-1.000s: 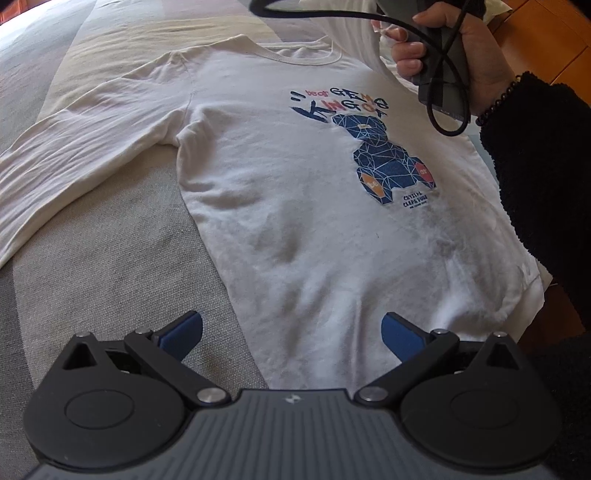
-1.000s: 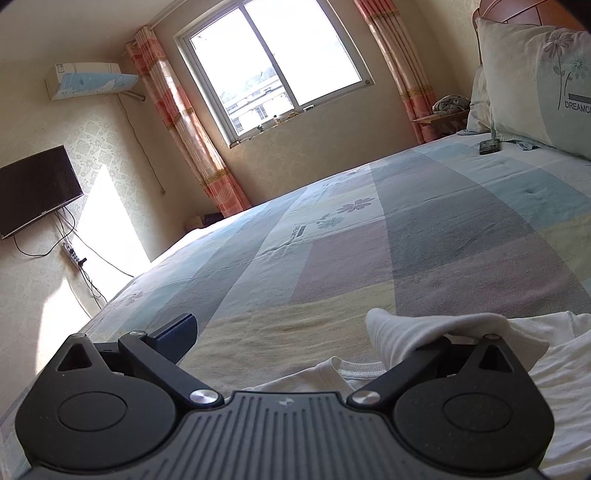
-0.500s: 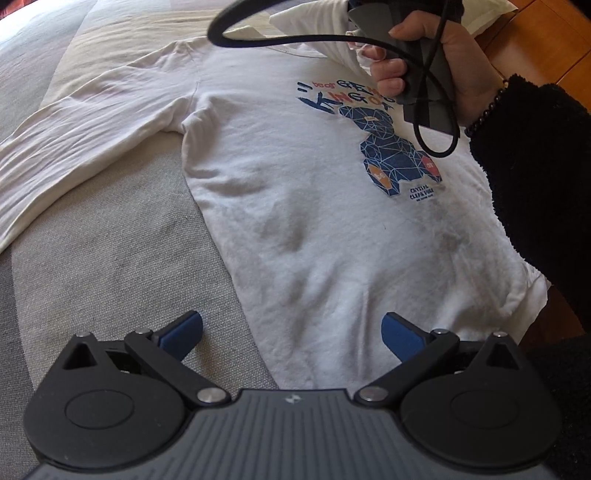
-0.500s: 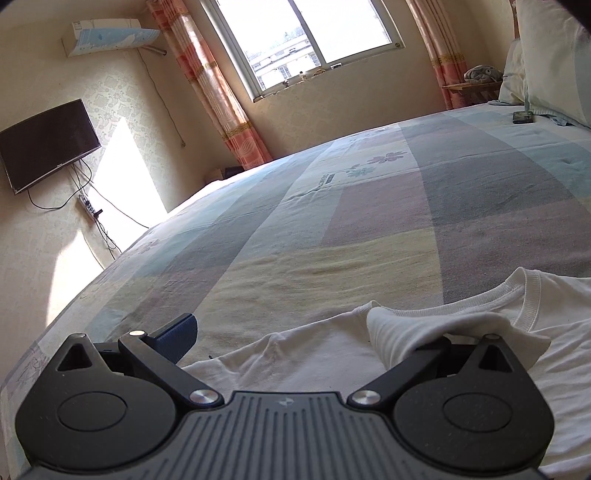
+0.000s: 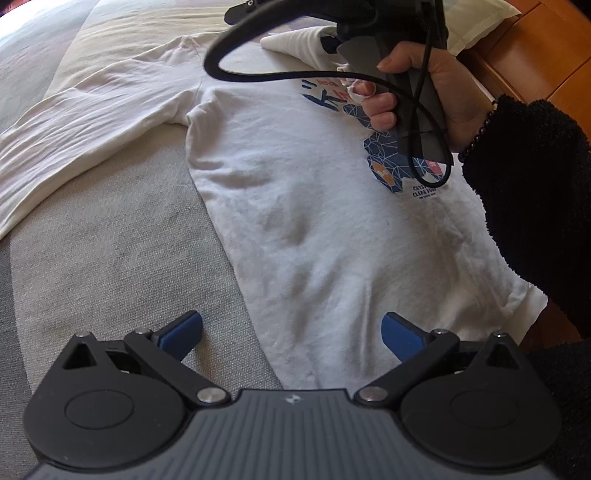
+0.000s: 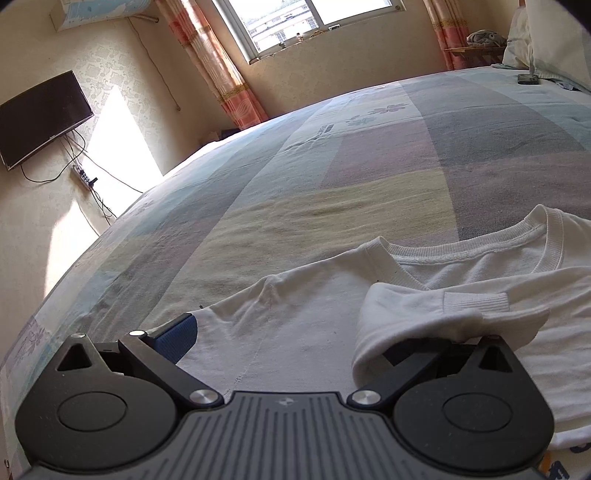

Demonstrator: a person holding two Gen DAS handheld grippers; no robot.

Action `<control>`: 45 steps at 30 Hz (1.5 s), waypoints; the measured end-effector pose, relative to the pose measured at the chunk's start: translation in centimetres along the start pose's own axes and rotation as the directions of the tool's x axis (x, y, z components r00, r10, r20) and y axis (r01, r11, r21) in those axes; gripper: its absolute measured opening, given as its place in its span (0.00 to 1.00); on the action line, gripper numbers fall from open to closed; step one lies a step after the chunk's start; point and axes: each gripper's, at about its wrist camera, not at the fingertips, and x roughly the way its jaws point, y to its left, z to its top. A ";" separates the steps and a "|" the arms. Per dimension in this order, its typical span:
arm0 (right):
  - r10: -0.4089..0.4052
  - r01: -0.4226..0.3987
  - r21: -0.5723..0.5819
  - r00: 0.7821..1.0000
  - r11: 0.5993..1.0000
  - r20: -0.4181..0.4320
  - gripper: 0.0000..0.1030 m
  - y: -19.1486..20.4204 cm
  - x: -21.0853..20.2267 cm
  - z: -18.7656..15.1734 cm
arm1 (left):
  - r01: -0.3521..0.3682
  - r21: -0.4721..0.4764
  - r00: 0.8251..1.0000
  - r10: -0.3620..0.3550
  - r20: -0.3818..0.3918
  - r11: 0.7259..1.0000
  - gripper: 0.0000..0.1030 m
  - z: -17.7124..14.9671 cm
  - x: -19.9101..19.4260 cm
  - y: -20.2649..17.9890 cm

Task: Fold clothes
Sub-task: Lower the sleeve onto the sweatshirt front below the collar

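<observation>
A white long-sleeved shirt [image 5: 314, 221] with a blue bear print [image 5: 388, 162] lies face up on the bed. One sleeve [image 5: 74, 129] stretches out flat to the left. My left gripper [image 5: 291, 332] hovers open above the hem, its blue pads [image 5: 400, 338] apart with nothing between them. A hand [image 5: 436, 81] holds the right gripper over the chest print. In the right wrist view my right gripper [image 6: 291, 343] stands open, and the other sleeve's cuff [image 6: 443, 310] hangs draped over its right finger, hiding that pad. The ribbed collar [image 6: 461, 254] lies just beyond.
The shirt rests on a striped pastel bedspread [image 6: 332, 184]. Pillows [image 6: 546, 37] and a small dark object [image 6: 528, 78] lie at the bed's far right. A wall TV [image 6: 40, 118], a curtained window [image 6: 314, 18] and a wooden floor [image 5: 535, 48] surround the bed.
The right gripper has carried the draped sleeve cuff leftward across the chest and tilted down, so the collar and shoulder now show. The left gripper has barely moved.
</observation>
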 end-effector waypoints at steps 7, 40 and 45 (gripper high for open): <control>-0.032 0.023 0.148 0.998 0.989 0.056 1.00 -2.4 -2.5 -0.5 | 0.015 0.020 1.000 -0.016 0.014 1.000 0.99 0.1 0.0 0.1; -0.015 0.004 -0.061 0.984 0.998 -0.179 1.00 1.6 -1.8 -1.3 | 0.118 0.067 0.990 -0.122 0.064 0.991 0.99 -0.2 -0.5 1.5; -0.034 0.051 0.208 0.996 0.977 -0.088 1.00 -0.9 -1.1 -0.1 | 0.134 0.063 0.989 -0.137 0.055 0.989 0.99 -0.1 -0.5 1.8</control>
